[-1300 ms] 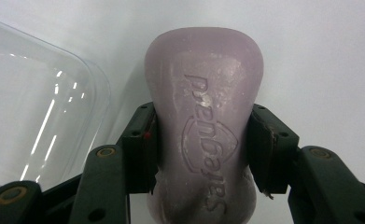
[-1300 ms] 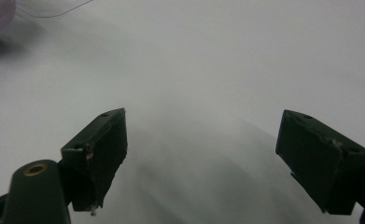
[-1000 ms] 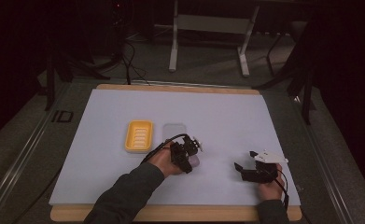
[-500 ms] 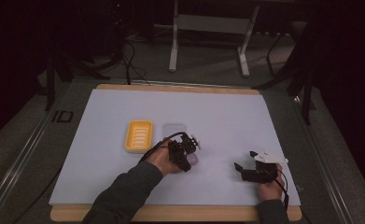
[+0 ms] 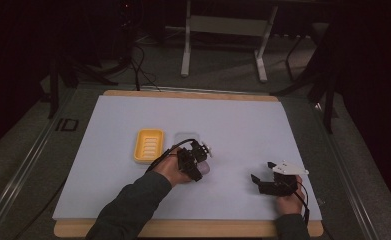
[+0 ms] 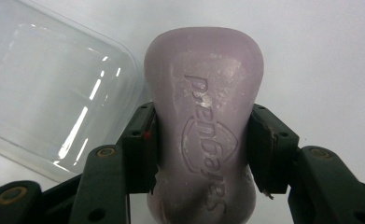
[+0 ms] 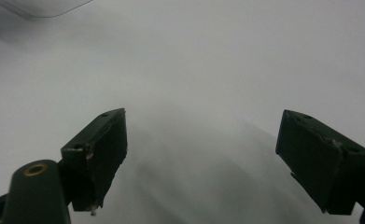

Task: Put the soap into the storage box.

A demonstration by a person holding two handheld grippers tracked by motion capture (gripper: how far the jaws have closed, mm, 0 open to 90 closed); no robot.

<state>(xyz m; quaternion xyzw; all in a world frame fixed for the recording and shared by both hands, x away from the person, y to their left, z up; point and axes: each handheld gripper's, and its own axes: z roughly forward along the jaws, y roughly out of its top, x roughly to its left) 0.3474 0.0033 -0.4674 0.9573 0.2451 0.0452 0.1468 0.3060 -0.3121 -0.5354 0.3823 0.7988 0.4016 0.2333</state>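
Near the middle of the desk [image 5: 133,200], just right of the yellow soap dish [image 5: 148,145], my left tool [image 6: 202,154] is clamped on a pale purple bar of soap [image 6: 203,116], one jaw on each long side. The grip sits around the lower half of the bar, so its far end sticks out past the jaws toward the clear lid [image 6: 45,88], which lies just to the left in the left gripper view, its edge close to the bar; I cannot tell if they touch. From above, the lid [image 5: 185,138] lies right beside the dish on its far right.

I judge the step to be carrying the soap to the dish. Soap is slick, so I would keep the squeeze steady, lift straight clear of the lid, then move left and set the bar down flat along the dish's ridges before letting go.

My right tool [image 5: 263,175] rests with jaws apart, holding nothing, near the right edge.
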